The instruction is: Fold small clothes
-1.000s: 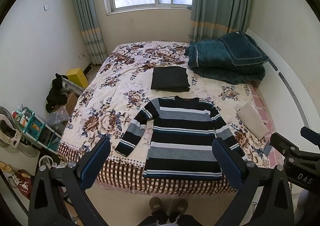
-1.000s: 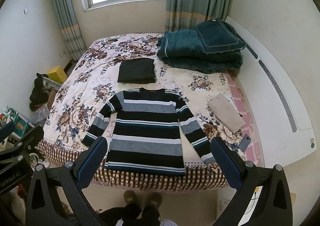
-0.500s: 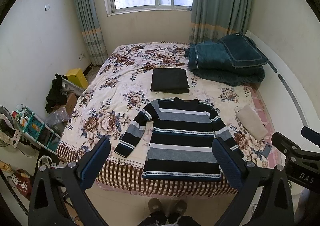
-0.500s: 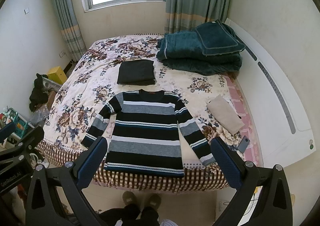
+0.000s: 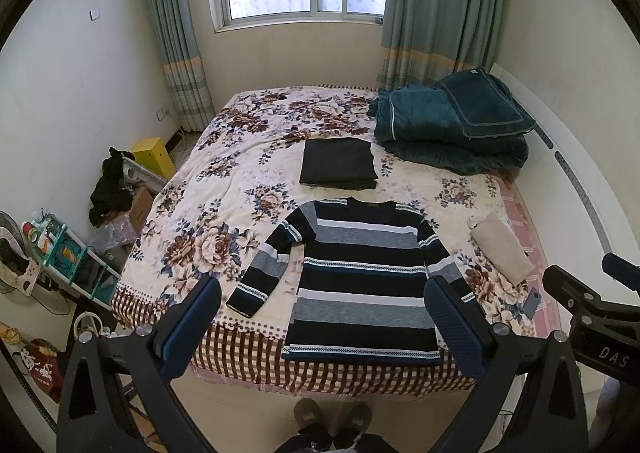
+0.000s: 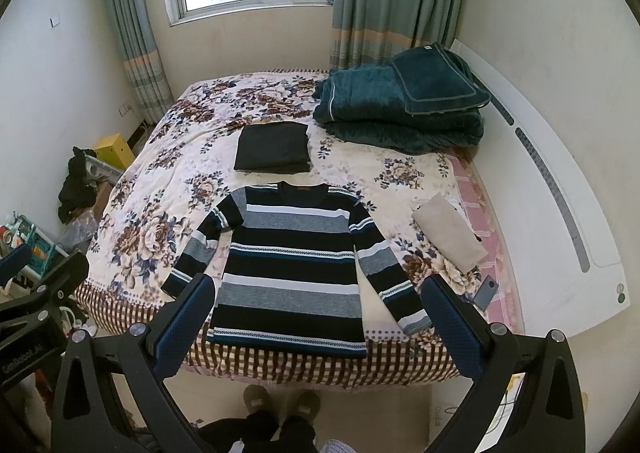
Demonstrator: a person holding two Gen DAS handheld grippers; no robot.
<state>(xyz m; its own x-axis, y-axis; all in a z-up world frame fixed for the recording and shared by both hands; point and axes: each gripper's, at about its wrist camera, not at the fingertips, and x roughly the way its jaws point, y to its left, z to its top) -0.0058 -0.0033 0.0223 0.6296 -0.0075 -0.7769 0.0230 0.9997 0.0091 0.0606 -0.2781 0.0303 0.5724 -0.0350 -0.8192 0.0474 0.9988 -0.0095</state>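
A dark blue, grey and white striped sweater (image 5: 362,281) lies flat and spread out, sleeves angled outward, at the near edge of the floral bed (image 5: 224,189). It also shows in the right wrist view (image 6: 292,273). My left gripper (image 5: 324,325) is open and empty, held high above the bed's foot. My right gripper (image 6: 316,321) is open and empty at the same height, to the right of the left one. Neither touches the sweater.
A folded black garment (image 5: 338,163) lies beyond the sweater. A folded beige cloth (image 5: 502,253) and a phone (image 5: 532,303) lie at the right. A teal blanket pile (image 5: 452,129) sits at the far right. Shelves and clutter (image 5: 60,253) stand left of the bed.
Both grippers have drifted slightly back and up, so the bed and sweater sit a little further away in both views. The jaws stay open.
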